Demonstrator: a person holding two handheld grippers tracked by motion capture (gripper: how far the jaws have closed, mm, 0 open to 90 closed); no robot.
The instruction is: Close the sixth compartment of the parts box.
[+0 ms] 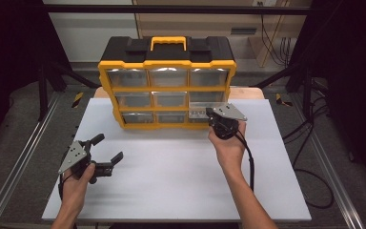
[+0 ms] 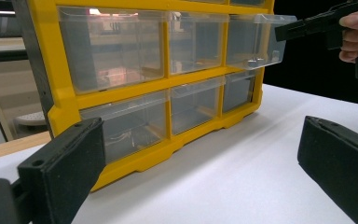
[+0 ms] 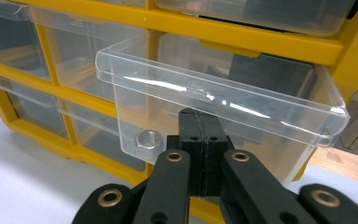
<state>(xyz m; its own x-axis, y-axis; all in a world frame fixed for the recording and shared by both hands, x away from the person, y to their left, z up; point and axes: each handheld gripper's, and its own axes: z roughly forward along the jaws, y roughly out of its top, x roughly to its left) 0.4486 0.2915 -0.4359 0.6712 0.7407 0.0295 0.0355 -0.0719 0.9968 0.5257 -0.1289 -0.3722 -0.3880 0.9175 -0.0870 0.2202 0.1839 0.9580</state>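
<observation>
Yellow organizer holds nine drawers; right gripper clenched on one drawer, left gripper released.

**Yellow, black and clear at the white worktop**

The organiser cabinet has a bright yellow frame, a black top and a yellow carry handle. Its drawers are clear, colourless plastic, and the pulled-out drawer at the cabinet's right side is equally transparent, with white glints along its rim. Inside that drawer lies a silver-grey metal nut. In front of the cabinet, the worktop is plain white without pattern. The right gripper is matt black with brass-coloured rivets, and the left gripper is black too; each carries a grey plate. Behind the cabinet, the worktop's edge shows pale wood.
</observation>
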